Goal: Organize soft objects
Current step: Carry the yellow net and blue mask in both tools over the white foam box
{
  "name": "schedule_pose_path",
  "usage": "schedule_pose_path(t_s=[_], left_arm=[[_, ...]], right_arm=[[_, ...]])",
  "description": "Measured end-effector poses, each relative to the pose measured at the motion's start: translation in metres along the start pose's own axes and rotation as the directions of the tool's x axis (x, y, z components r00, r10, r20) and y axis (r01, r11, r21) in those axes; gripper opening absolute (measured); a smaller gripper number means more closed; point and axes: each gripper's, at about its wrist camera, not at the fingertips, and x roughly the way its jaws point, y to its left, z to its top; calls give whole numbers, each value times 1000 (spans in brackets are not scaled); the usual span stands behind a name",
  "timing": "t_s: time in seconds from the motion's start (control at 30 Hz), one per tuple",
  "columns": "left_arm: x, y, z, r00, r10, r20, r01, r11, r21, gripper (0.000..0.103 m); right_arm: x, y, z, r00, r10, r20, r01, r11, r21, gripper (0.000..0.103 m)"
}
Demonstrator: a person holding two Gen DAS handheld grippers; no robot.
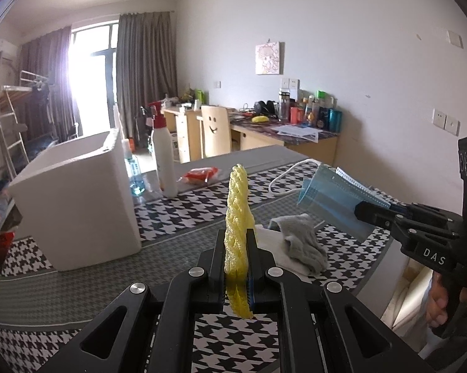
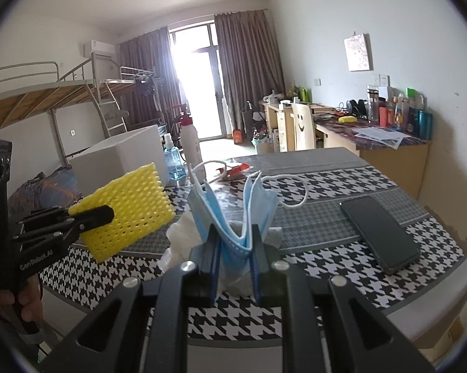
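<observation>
In the left wrist view a yellow perforated foam pad (image 1: 238,211) stands edge-on and upright, with my left gripper (image 1: 237,239) shut on its lower part. The right wrist view shows the pad (image 2: 130,205) flat-on, held above the table by the left gripper (image 2: 105,213). My right gripper (image 2: 235,236) is shut on a folded blue face mask (image 2: 233,214), whose white ear loops trail towards the table. From the left, the mask (image 1: 329,199) hangs in the air from the right gripper (image 1: 362,208). A grey cloth (image 1: 301,242) lies crumpled on a white tissue (image 1: 267,239) below both.
A white open box (image 1: 77,199) stands at the left of the houndstooth table (image 2: 342,161). Behind it are a white pump bottle (image 1: 163,158), a blue sanitiser bottle (image 1: 133,171) and a red packet (image 1: 200,175). A dark phone (image 2: 379,233) lies at the right.
</observation>
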Motion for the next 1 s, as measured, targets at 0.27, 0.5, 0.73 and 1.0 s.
schedule_pose_path(t_s=[0.27,0.5,0.73,1.0], left_arm=[[-2,4,8,999,36,11,-36,999,1,10],[-6,10,18,998,62,22,-62,998,-12,10],[-9,19,28,996,81,42,-80,997,-20,10],[-6,30,43,995,87,52,-86,996,-22,10]], right_arm=[[4,8,7,1000,17,9,-17,1000,-14,21],[7,14,17,999,42,15,-41,999,-24,21],[9,18,26,998,59,24,-58,998,-40,21],[16,24,39,997,76,29,-75,996,-45,21]])
